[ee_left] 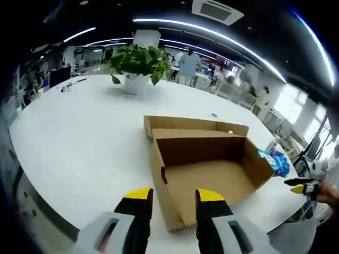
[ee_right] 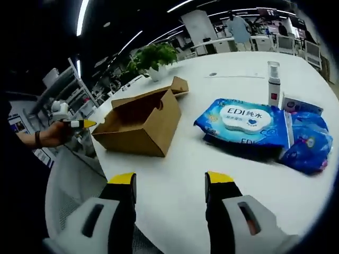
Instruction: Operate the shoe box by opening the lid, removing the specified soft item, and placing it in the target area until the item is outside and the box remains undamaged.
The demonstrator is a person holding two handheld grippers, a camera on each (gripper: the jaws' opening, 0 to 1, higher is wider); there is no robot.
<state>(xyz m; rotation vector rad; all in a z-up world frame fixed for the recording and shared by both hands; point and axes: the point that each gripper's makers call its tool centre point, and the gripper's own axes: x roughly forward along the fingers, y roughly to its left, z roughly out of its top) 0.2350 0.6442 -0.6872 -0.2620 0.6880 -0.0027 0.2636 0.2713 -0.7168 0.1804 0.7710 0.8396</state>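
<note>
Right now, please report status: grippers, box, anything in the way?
Left gripper open, empty. Right gripper open, empty. Shoe box lid open, inside looks empty. Blue wipes pack out on table; nothing blocking.

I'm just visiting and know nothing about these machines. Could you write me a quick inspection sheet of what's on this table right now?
Surface: round white table, mostly bare.
Job's things: brown cardboard shoe box, lid open, inside looks empty; blue soft wet-wipes pack lies outside it on the table.
Clutter: clear spray bottle, small white carton, crumpled blue packs, potted green plant.
Grippers: left gripper open, holding nothing; right gripper open, holding nothing, over the table edge.
Cables: nothing seen.
Surroundings: open office with ceiling strip lights; a person stands far behind the plant.
</note>
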